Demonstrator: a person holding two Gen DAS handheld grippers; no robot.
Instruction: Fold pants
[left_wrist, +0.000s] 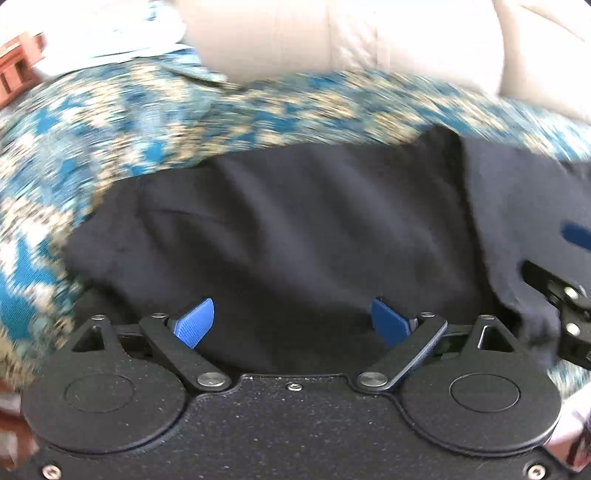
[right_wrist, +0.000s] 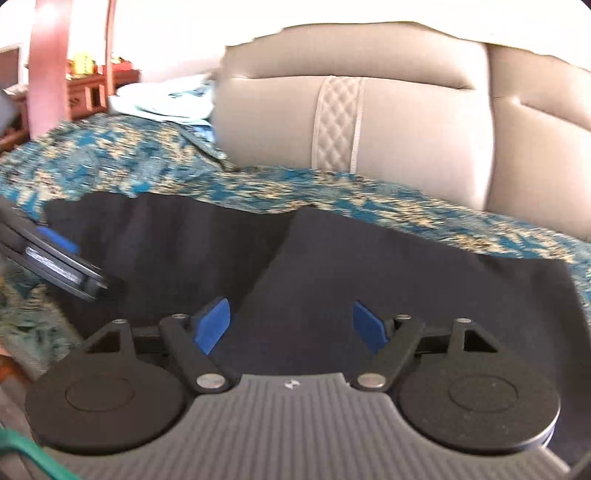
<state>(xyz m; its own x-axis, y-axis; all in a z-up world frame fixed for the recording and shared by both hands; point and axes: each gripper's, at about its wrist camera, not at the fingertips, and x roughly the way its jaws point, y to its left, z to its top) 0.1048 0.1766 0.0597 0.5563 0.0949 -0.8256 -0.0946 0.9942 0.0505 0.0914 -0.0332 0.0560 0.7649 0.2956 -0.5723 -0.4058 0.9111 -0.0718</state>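
Note:
Dark navy pants (left_wrist: 303, 229) lie spread on a bed with a blue and beige patterned cover (left_wrist: 110, 122). My left gripper (left_wrist: 293, 323) stands open just above the cloth, with nothing pinched between its blue pads. In the right wrist view the pants (right_wrist: 369, 266) show a folded flap with a diagonal edge. My right gripper (right_wrist: 291, 326) is open over that flap, its pads apart from the fabric. The right gripper's black frame (left_wrist: 561, 306) shows at the right edge of the left wrist view; the left gripper (right_wrist: 59, 258) pokes in from the left of the right wrist view.
A cream padded headboard (right_wrist: 369, 122) rises behind the bed. A pale bundle of bedding (right_wrist: 166, 99) lies at the far left of the mattress. Reddish wooden furniture (right_wrist: 92, 88) stands beyond the bed's left side.

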